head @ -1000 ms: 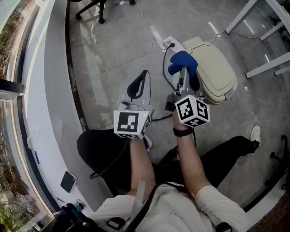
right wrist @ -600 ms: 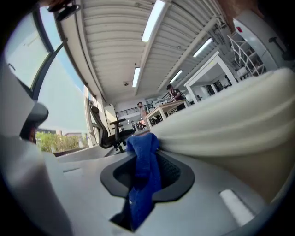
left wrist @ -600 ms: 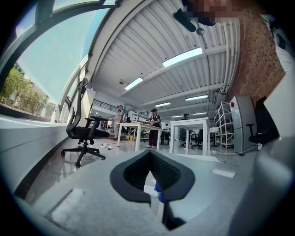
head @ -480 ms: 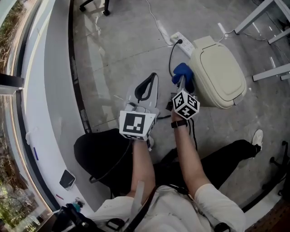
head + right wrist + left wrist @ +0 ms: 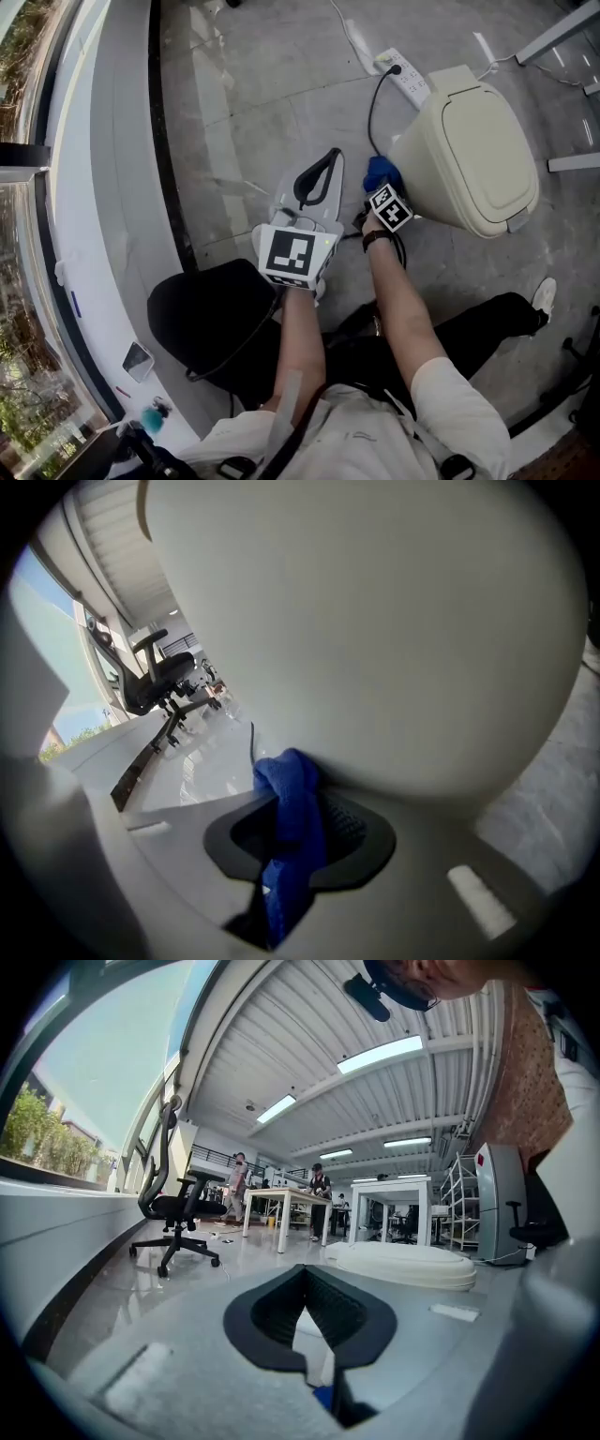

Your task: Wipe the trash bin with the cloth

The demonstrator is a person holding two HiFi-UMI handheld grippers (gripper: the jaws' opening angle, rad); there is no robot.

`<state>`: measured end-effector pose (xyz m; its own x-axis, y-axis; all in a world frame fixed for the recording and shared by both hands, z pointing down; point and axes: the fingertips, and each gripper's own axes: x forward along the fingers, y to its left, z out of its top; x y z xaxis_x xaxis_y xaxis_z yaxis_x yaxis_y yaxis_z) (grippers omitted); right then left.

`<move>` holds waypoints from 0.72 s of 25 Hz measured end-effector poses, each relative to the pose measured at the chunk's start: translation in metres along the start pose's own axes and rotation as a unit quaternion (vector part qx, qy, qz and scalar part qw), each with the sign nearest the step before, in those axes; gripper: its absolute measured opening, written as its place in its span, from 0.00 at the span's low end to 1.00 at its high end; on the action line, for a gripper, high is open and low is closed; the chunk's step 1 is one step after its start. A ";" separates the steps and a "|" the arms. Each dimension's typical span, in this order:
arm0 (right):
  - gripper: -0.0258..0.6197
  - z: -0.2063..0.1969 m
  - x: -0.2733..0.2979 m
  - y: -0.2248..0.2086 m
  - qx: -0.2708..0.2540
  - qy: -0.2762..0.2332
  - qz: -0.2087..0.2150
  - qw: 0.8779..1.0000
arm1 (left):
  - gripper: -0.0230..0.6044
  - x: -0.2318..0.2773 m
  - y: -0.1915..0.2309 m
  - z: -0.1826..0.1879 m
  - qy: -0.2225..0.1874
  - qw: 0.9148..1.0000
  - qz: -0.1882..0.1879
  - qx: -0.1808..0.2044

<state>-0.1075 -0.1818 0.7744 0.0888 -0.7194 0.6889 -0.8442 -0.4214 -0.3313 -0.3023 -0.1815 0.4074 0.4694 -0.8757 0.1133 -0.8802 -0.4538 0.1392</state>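
The trash bin (image 5: 473, 141), cream-coloured with its lid closed, stands on the grey floor (image 5: 253, 103), well apart from the floor's window-side edge. A blue cloth (image 5: 379, 172) touches the bin's side wall low down, on the side that faces the person. The right hand-held gripper (image 5: 302, 841) pinches this cloth between its jaws, and in the right gripper view the bunched top of the cloth lies against the curved wall of the bin. The left hand-held gripper (image 5: 317, 176) hangs just beside it over the floor, its jaws pressed together with nothing between them.

I judge that the wiping is under way on this one side. The lid and the other sides probably remain, but the pictures do not show which parts are already clean.

A white power strip (image 5: 405, 79) lies on the floor just behind the bin. I can read no brand or writing on the bin or the cloth.
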 end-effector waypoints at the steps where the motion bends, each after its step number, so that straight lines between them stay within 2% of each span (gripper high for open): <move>1: 0.15 -0.003 0.001 -0.005 -0.001 0.007 -0.003 1.000 | 0.03 -0.001 -0.001 0.001 -0.001 1.000 0.000 0.002; 4: 0.15 0.004 -0.015 0.003 -0.005 0.001 0.027 1.000 | 0.03 -0.005 -0.005 0.007 -0.005 1.000 0.000 0.004; 6: 0.15 0.019 -0.040 0.025 -0.009 -0.020 0.075 0.997 | 0.03 -0.008 -0.009 0.016 -0.012 1.000 0.000 0.005; 8: 0.15 0.039 -0.078 0.057 -0.026 -0.051 0.138 0.989 | 0.03 -0.014 -0.012 0.028 -0.021 1.000 0.005 0.006; 10: 0.15 0.064 -0.127 0.086 -0.050 -0.091 0.190 0.976 | 0.03 -0.023 -0.013 0.038 -0.029 0.999 0.013 0.004; 13: 0.15 0.116 -0.203 0.123 -0.069 -0.169 0.241 0.953 | 0.03 -0.034 -0.015 0.052 -0.042 0.999 0.018 0.002; 16: 0.15 0.179 -0.269 0.148 -0.065 -0.256 0.274 0.925 | 0.03 -0.040 -0.022 0.065 -0.057 0.998 0.013 -0.001; 18: 0.15 0.213 -0.298 0.157 -0.064 -0.299 0.280 0.910 | 0.03 -0.042 -0.028 0.071 -0.065 0.998 0.006 0.001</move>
<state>-0.1536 -0.1515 0.3801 -0.1353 -0.9894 -0.0527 -0.8970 0.1449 -0.4177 -0.3028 -0.1436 0.3290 0.4451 -0.8954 -0.0131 -0.8862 -0.4426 0.1369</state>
